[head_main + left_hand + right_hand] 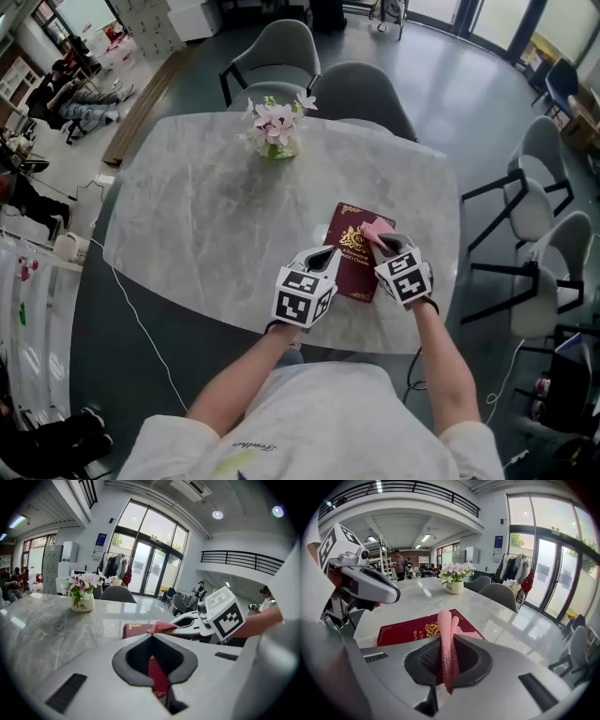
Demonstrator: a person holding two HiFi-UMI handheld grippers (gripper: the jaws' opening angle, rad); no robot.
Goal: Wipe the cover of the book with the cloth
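The book (pixel 349 277), dark red with a gold crest, lies flat on the marble table (pixel 206 216) at the near edge, right in front of the person. The right gripper (pixel 382 246) is clamped tight on a pink cloth (pixel 445 639), the folded fabric squeezed between its jaws and spilling onto the cover's right side. The left gripper (pixel 326 255) has its jaws drawn together with nothing between them, tips down on the book's left edge, and a sliver of red shows through the slit. Both grippers cover the book's near end. The gold lettering is cut off by the jaws and cannot be read whole.
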